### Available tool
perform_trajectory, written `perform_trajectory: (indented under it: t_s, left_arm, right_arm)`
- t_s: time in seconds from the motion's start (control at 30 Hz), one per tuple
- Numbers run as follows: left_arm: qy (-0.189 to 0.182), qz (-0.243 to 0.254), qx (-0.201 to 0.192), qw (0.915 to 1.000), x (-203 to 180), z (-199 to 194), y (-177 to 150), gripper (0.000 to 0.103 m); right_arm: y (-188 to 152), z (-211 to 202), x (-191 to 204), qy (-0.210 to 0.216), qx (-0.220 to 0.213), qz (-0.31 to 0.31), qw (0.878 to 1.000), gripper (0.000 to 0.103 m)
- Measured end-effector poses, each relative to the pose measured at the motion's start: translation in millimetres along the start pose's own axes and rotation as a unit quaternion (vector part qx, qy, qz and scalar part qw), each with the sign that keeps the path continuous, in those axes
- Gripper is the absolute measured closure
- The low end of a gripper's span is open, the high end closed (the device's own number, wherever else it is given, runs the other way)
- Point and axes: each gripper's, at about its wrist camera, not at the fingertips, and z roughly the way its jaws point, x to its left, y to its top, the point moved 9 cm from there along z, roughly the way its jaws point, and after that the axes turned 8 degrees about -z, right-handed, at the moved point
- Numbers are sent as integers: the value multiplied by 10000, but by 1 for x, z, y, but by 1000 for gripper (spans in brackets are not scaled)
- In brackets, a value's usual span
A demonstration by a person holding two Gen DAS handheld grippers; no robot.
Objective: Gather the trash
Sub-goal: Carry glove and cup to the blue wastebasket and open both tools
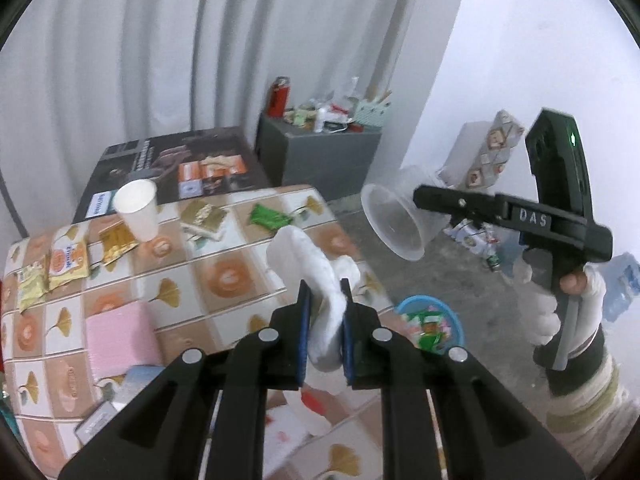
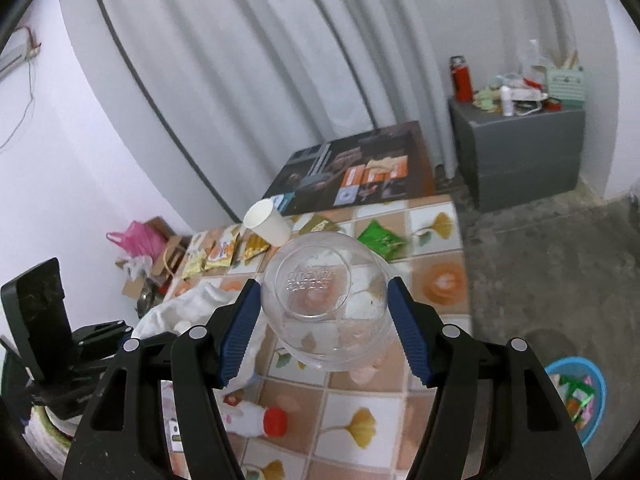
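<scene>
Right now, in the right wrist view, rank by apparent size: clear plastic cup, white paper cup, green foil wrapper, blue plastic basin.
1. clear plastic cup, though it sits nearest the camera, between the right gripper pads.
2. blue plastic basin, partly hidden.
3-4. white paper cup and green foil wrapper look alike; no ranking.

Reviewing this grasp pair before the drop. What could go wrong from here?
1. The right claw pinches the clear plastic cup by its thin wall; it may flex and slip.
2. The crumpled tissue trails out of the left claw and could snag or tear.
3. The blue basin looks small and part full, so drops may miss.
</scene>
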Motion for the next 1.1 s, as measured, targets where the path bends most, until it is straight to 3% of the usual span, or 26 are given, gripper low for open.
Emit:
perform_trajectory:
  t_s: [0.27,0.53,0.63,0.8,0.97,1.1]
  left_arm:
    - [-614,266,14,9978,-80,3,-4,90]
    - [-1198,688,602,9886,-182,54,-34,90]
    - [-1393,824,1019,9815,-223,85,-58,90]
    - [-1317,1272,1667,9689,-275,144,-106,90]
    - [-1233,1397,2287,9555,-307,205,-148,90]
    - [-1083,1423,2544,9504,-318,253,-165,90]
  right_arm:
    - [-30,-83,-58,-553,-220,385,9975,42]
    - [-106,-142,-150,-1100,-129,1335,9848,42]
    - [-140,-147,-183,-1231,-14,1740,9770,42]
    - [-189,-142,-232,-1376,156,2353,9620,42]
    - [-224,-126,-269,-1373,300,2856,9480,42]
    - [-241,-102,-298,-1359,435,3197,9367,42]
